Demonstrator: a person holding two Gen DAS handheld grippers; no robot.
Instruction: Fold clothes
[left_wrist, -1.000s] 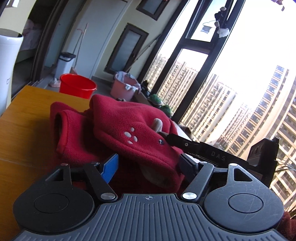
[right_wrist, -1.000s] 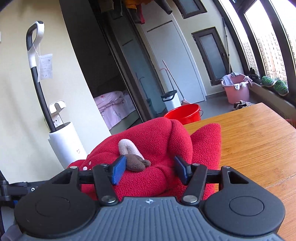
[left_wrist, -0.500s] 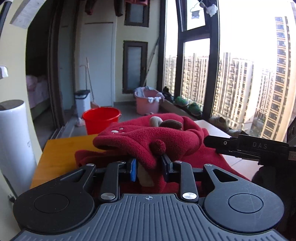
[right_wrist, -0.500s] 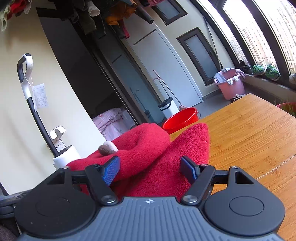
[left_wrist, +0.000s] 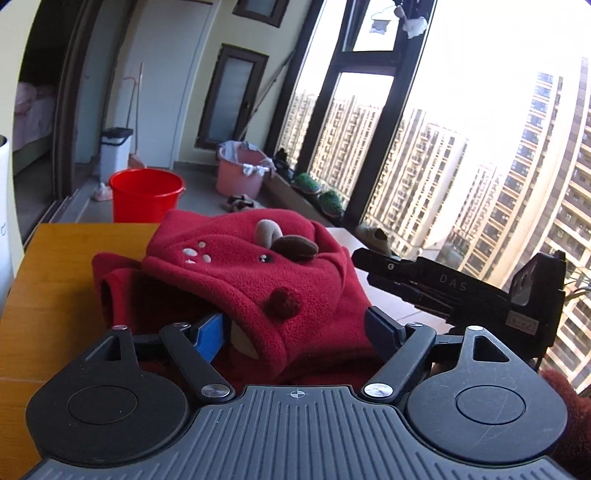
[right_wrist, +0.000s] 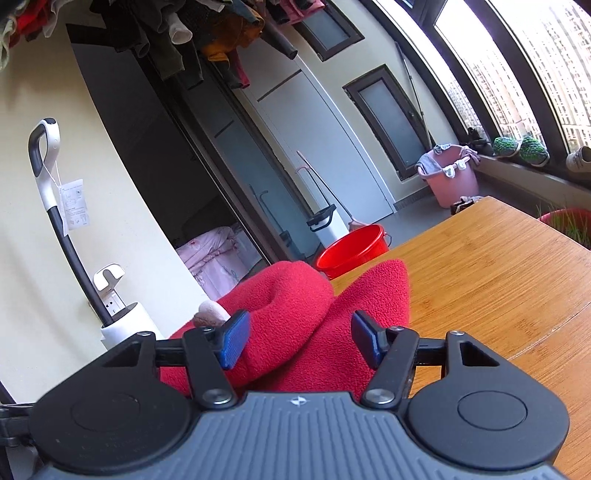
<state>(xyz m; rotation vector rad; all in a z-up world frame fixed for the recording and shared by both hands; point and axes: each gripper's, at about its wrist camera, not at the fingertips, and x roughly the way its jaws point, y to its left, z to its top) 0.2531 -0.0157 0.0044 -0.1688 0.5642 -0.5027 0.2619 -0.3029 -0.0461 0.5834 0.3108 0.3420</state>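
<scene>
Left gripper (left_wrist: 295, 328) jaws just opened, released, red fleece garment (left_wrist: 258, 280) between them; right gripper (right_wrist: 297, 341) jaws closing, not clamped, straddling it.

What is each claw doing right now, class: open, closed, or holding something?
Left claw: open, jaws just opened, red fleece garment between them, not pinched.
Right claw: open, just narrowing; fleece between, not gripped.

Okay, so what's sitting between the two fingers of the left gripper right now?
In the left wrist view, the hood of the red fleece garment bulges between the left gripper fingers. The jaws have just opened wide, and the pads are not pressing it.
</scene>
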